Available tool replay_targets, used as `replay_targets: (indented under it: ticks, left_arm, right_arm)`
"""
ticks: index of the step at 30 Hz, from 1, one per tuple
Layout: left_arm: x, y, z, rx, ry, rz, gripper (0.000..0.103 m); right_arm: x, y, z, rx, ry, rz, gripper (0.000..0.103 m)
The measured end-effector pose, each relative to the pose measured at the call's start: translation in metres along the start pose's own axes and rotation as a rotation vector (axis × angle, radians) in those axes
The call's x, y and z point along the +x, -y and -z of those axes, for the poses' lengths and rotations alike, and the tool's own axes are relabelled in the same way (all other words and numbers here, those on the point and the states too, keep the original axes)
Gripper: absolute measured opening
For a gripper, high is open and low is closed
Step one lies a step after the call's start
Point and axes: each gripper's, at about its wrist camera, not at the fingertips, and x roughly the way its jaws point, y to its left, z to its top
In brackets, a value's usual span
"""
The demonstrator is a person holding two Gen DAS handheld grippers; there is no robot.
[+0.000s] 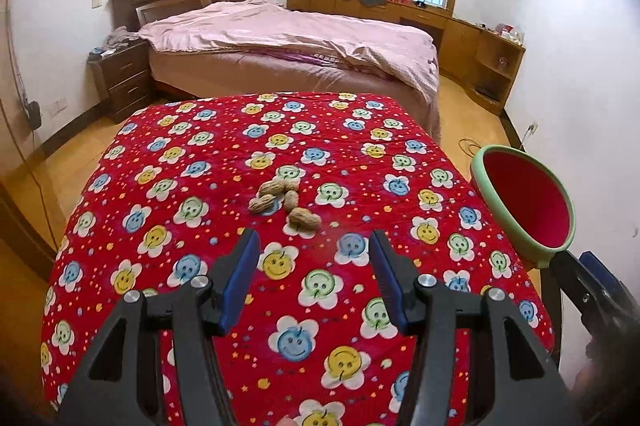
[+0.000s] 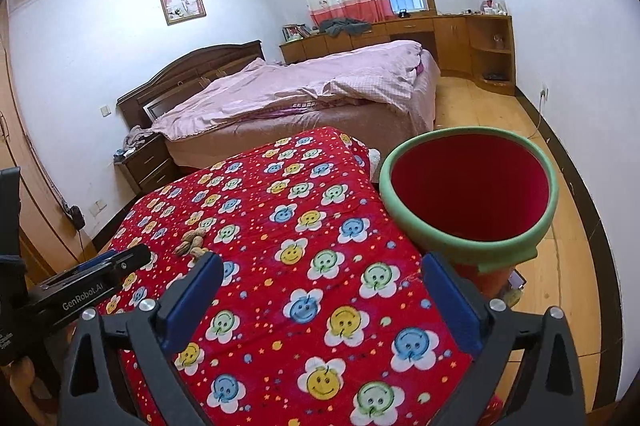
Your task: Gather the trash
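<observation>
Both claws released: left gripper (image 1: 314, 246) below centre-frame peanuts (image 1: 282, 202), right gripper (image 2: 322, 280) beside bin (image 2: 468, 246) at right.

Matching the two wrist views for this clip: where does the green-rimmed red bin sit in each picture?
Left wrist: the bin is at the right edge, beyond the red smiley-flower cloth.
Right wrist: the bin is centre-right, just beyond the gripper's right finger.
Shared landmark: the peanut pile on the cloth, left of the bin in both.
</observation>
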Motion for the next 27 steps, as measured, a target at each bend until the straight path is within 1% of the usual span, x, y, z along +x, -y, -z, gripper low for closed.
replay_targets:
  ticks: [10,27]
  left_arm:
    - [-0.003,-0.010,0.009,-0.026,0.010,-0.035,0.057]
    - [0.001,-0.015,0.011,-0.045,0.009,-0.048,0.057]
  right_arm:
    - [-0.004,-0.006,0.009,-0.001,0.001,-0.009,0.101]
    - [-0.001,-0.009,0.012,-0.007,-0.011,-0.012,0.101]
